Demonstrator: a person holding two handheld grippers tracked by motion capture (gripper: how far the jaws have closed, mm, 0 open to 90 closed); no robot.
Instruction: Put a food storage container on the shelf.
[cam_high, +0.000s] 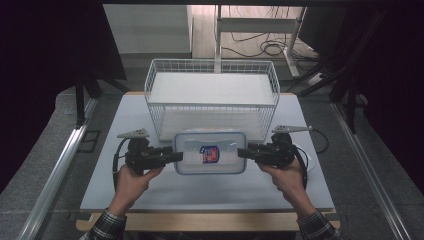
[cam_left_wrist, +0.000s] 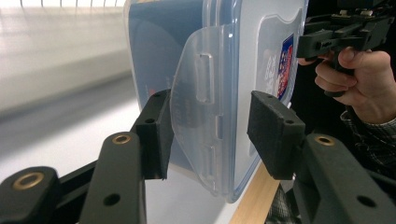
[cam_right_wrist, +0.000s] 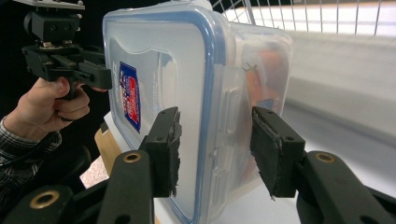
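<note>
A clear plastic container (cam_high: 210, 152) with a blue-rimmed lid and a red and blue label hangs level just above the table, in front of the wire basket. My left gripper (cam_high: 177, 156) clamps its left end and my right gripper (cam_high: 242, 151) its right end. In the left gripper view the jaws (cam_left_wrist: 208, 135) straddle the end latch of the container (cam_left_wrist: 205, 84), one pad under it and one over the lid. In the right gripper view my right gripper (cam_right_wrist: 215, 149) straddles the other end of the container (cam_right_wrist: 187, 70). Something orange (cam_right_wrist: 261, 79) shows inside.
A white wire basket (cam_high: 210, 62) stands on the grey table (cam_high: 200, 192) right behind the container; its mesh (cam_right_wrist: 303, 14) shows in the right gripper view. A wooden strip edges the table's near side. Cables and a stand lie on the floor beyond.
</note>
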